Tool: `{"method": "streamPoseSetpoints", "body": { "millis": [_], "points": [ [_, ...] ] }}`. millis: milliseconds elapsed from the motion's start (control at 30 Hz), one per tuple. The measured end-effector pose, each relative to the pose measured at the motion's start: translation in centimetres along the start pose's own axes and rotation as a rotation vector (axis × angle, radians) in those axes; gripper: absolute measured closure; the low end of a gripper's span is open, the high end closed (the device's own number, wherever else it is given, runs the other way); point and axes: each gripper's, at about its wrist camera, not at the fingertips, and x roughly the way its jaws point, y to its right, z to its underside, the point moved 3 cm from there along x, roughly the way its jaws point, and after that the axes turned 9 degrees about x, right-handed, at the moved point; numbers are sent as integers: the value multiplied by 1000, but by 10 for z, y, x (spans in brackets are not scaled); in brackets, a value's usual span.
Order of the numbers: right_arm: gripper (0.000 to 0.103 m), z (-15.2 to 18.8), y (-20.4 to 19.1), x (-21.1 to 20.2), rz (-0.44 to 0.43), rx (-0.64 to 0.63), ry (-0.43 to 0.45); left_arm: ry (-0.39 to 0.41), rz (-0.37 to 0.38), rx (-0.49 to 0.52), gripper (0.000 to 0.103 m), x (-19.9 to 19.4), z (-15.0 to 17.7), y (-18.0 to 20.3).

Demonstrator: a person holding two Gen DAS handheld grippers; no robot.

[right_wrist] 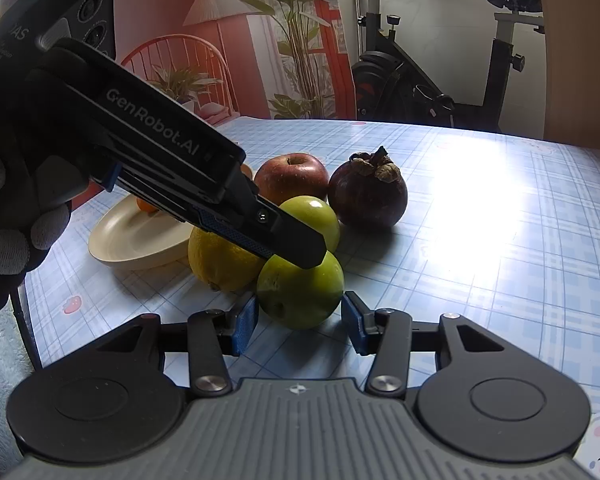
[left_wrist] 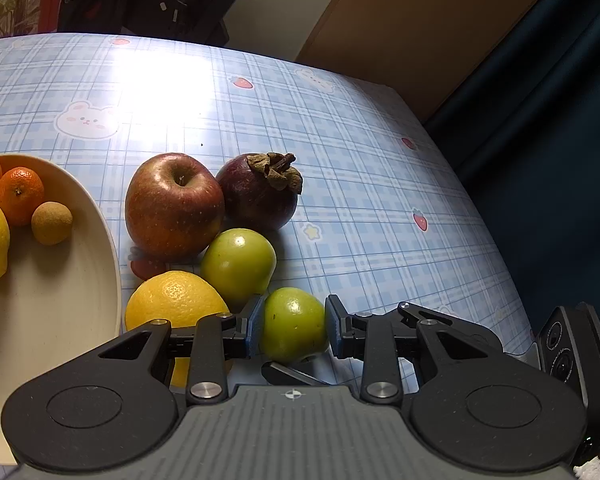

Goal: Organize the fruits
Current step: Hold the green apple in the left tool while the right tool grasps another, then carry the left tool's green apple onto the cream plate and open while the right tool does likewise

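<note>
Closely flanked: both grippers bracket one green apple [left_wrist: 294, 326] on the tabletop [left_wrist: 360, 184].
Left gripper [left_wrist: 294, 326] jaws clench it; right gripper [right_wrist: 299, 322] jaws stand apart, not touching.

This is a room in a home, with an exercise bike [right_wrist: 452, 60], a lamp [right_wrist: 216, 6], a tall green plant [right_wrist: 296, 32], a red chair [right_wrist: 180, 64] and a bunny tablecloth [left_wrist: 340, 152].

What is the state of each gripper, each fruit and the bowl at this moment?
Left gripper: shut on near green apple.
Right gripper: open, empty.
Near green apple: on tablecloth, gripped.
Far green apple, red apple, mangosteen, yellow citrus: loose on tablecloth.
Bowl: partly filled.
</note>
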Motion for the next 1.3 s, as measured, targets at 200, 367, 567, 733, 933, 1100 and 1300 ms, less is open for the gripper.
{"method": "streamPoseSetpoints", "body": {
  "millis": [200, 367, 567, 733, 933, 1100, 1300],
  "points": [
    [54, 0, -1, -6, 8, -2, 17, 5, 6, 10, 69, -5, -2, 2],
    [54, -8, -7, -13, 23, -19, 21, 31, 9, 34, 69, -16, -4, 8],
    [54, -40, -21, -18, 34, -57, 31, 104, 12, 39, 69, -46, -20, 7],
    [54, -71, -43, -11, -4, -85, 46, 170, -2, 19, 69, -80, -31, -8],
    [54, -93, -84, 21, -81, -112, 23, 179, -62, -8, 69, -121, -32, -44],
    [54, -96, -116, 57, -150, -134, -28, 160, -139, -33, 69, -150, -18, -85],
    [54, -79, -151, 97, -189, -185, -106, 115, -176, -98, 69, -162, 7, -127]
  ]
}}
